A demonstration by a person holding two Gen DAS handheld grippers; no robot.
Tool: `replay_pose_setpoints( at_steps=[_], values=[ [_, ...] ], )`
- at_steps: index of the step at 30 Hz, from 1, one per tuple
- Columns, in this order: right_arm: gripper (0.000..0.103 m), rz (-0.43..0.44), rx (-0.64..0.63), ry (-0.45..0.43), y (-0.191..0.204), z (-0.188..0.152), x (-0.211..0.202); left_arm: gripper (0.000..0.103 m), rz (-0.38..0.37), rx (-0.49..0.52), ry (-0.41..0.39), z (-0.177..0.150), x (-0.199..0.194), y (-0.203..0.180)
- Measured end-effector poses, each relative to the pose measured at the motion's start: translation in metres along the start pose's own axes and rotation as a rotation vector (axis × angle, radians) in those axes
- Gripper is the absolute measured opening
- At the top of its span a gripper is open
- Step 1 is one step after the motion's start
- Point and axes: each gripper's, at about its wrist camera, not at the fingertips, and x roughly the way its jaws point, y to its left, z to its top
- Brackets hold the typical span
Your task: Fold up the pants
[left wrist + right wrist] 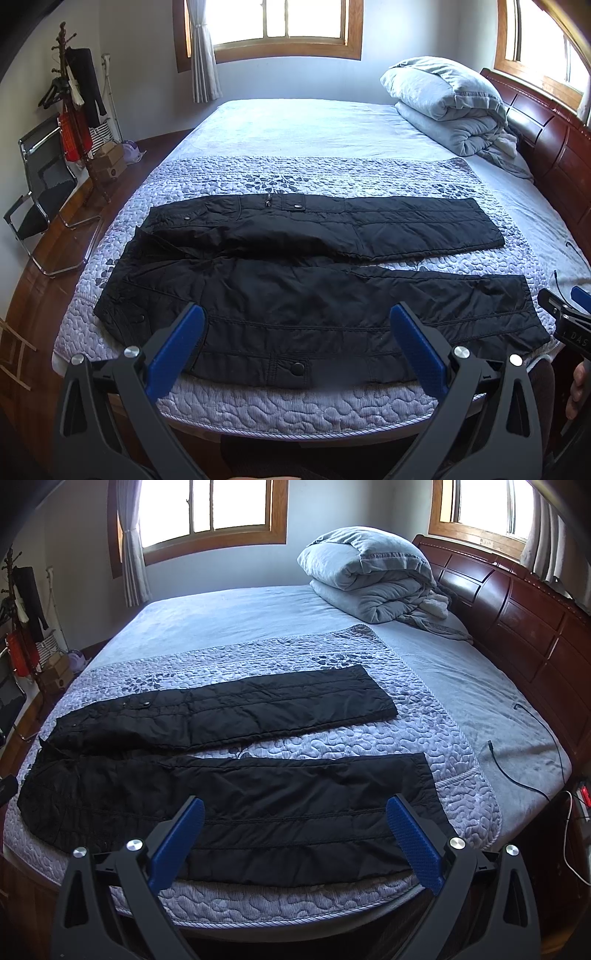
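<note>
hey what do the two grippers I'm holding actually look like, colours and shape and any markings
Both look alike. The left gripper has two matte black angular fingers with triangular cut-outs, round silver bolt heads at the joints, and blue textured pads on the inner faces. The right gripper is the same build, with blue dimpled pads. In the left wrist view its black body shows white letters, partly readable as "DAS".

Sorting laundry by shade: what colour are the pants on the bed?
Black pants, clearest in the left wrist view.
</note>
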Motion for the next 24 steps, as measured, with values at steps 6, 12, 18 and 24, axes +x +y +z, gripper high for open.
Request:
replay_pose_setpoints(
  at_steps=[6, 12, 18, 24],
  values=[
    [0.100, 0.001, 0.001, 0.004, -0.0006, -0.0004, 0.0015, 0.101, 0.003, 0.000, -0.001, -0.0005, -0.0003, -0.0006],
    [0.100, 0.003, 0.003, 0.009, -0.0010, -0.0007, 0.0029, 0.101, 0.001, 0.001, -0.001, -0.0018, 0.0002, 0.0005],
    [0.100, 0.003, 0.006, 0.009, -0.0016, -0.0015, 0.0041, 0.101, 0.001, 0.003, 0.001, -0.0022, 0.0019, -0.0008],
    [0.100, 0.003, 0.006, 0.014, -0.0013, -0.0015, 0.0054, 0.101, 0.001, 0.003, 0.004, -0.0021, 0.0031, -0.0001]
  ],
)
